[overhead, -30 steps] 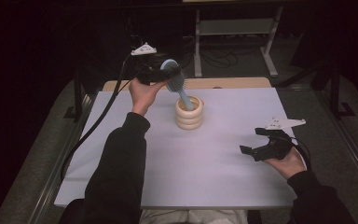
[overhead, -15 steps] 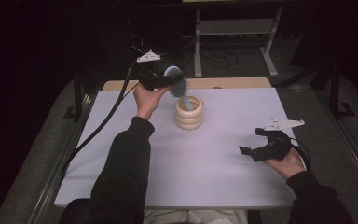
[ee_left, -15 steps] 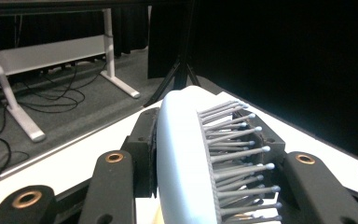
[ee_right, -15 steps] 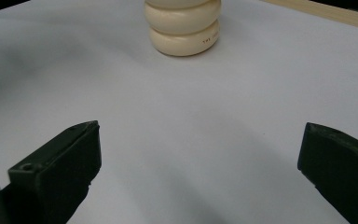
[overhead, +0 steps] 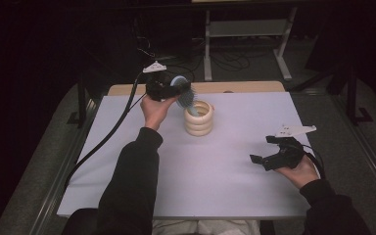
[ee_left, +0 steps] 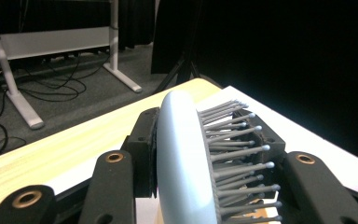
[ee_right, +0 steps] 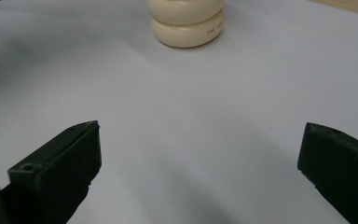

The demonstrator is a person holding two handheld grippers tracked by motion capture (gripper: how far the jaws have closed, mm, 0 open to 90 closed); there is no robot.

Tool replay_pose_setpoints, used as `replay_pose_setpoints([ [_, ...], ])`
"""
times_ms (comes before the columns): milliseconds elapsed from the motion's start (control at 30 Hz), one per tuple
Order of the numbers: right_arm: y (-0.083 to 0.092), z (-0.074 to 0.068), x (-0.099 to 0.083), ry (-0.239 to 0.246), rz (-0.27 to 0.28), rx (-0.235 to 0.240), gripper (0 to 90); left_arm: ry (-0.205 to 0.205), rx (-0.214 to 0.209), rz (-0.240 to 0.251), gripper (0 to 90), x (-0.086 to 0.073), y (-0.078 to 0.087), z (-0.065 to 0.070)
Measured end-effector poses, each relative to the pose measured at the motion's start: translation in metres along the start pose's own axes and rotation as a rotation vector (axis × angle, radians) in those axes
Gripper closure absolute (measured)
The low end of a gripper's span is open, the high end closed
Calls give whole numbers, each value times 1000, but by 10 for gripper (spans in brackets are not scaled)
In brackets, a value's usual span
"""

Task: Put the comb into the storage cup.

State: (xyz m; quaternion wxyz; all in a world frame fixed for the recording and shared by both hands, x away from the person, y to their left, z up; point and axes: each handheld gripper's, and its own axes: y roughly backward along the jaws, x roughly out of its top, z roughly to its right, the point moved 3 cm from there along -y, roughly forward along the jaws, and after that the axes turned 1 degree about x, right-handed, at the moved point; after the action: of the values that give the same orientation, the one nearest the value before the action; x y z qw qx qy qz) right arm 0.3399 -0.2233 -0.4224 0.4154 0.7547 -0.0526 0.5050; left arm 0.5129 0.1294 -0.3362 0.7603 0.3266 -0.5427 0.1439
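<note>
Hairbrush (ee_left: 186,158) clamped between left gripper (ee_left: 200,158) fingers (ee_left: 142,144), over holder (overhead: 199,117)

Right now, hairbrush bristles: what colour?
Grey with paler tips on the bristles; clearest in the left gripper view.

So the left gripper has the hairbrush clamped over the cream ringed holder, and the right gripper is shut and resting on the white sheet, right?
Not quite. The right gripper is open: the right gripper view shows its two jaws wide apart with bare white sheet between them. The rest holds: in the high view the left gripper is clamped on the hairbrush over the cream ringed holder.
</note>
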Motion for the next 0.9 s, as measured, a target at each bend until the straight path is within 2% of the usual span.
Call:
replay_pose_setpoints([
  [300, -1, -1, 0, 1, -9, 2, 0, 35, -3, 27, 534, -3, -5, 0],
  [533, -1, 0, -1, 0, -9, 2, 0, 30, -4, 14, 459, -2, -3, 0],
  [633, -1, 0, -1, -1, -11, 1, 0, 22, 13, 27, 371, 2, 3, 2],
  [667, -2, 0, -1, -3, -14, 2, 0, 23, -1, 13, 332, 3, 4, 1],
  [700, -2, 0, -1, -1, -16, 0, 0, 40, -24, -3, 256, 3, 4, 1],
  [733, -2, 0, -1, 2, -18, -2, 0, 39, -27, -15, 159, 3, 5, 0],
  [833, -2, 0, -1, 4, -16, -1, 0, -14, 11, -30, 32, 4, 10, 1],
  [900, -2, 0, -1, 3, -19, 5, 0, -18, -5, -23, 0, 6, 12, 3],
])
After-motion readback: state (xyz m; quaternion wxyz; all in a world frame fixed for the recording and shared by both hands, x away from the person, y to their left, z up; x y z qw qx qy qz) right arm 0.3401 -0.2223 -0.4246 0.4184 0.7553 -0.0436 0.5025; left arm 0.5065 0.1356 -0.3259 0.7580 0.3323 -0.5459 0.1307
